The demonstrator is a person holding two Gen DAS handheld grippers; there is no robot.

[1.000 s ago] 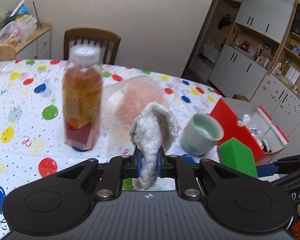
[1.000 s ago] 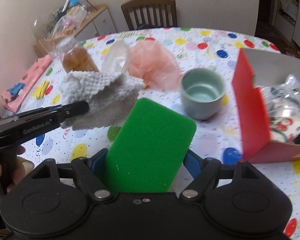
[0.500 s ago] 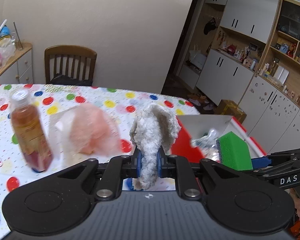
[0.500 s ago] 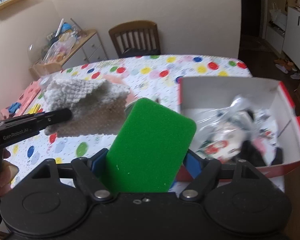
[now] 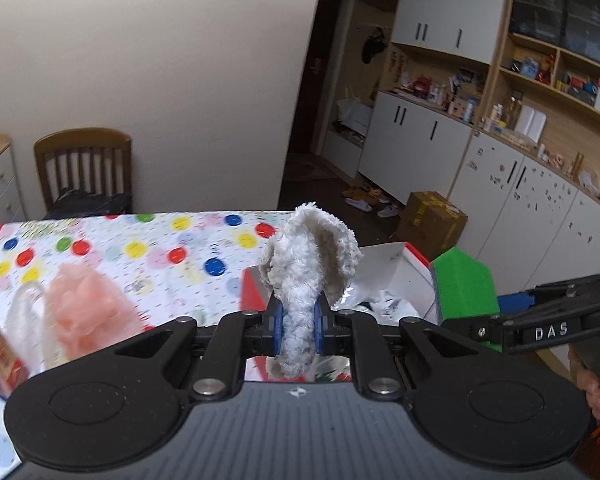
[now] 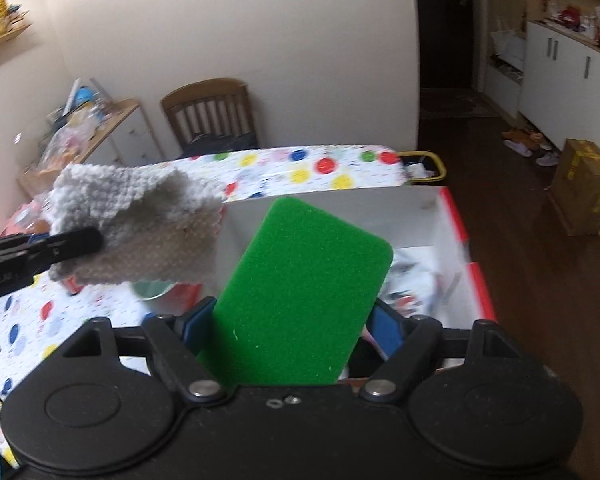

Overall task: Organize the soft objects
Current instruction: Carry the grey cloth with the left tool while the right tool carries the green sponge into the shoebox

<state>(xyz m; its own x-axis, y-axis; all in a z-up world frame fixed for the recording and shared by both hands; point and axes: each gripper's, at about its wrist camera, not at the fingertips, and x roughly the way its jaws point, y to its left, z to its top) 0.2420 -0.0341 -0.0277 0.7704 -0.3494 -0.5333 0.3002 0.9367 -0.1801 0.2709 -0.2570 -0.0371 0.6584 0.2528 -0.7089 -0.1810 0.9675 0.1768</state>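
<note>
Left tongs (image 5: 298,320) pinching tight on a folded white knitted cloth (image 5: 312,256), right tongs (image 6: 290,320) squeezing a green sponge (image 6: 300,292) by its lower end. Both being held in the air over the red-rimmed box (image 6: 460,232) at the desk (image 5: 140,256) edge. Judging both light, soft and springy: cloth flopping and likely clinging to the pads, sponge rebounding on release. Gripping mid-fold and short end looking sound. Box already holding crinkly packets, leaving open room toward its white back wall. Minding the box rim, the two tongs crowding close together, and the pink mesh puff (image 5: 88,312) lying on the desk beside.
</note>
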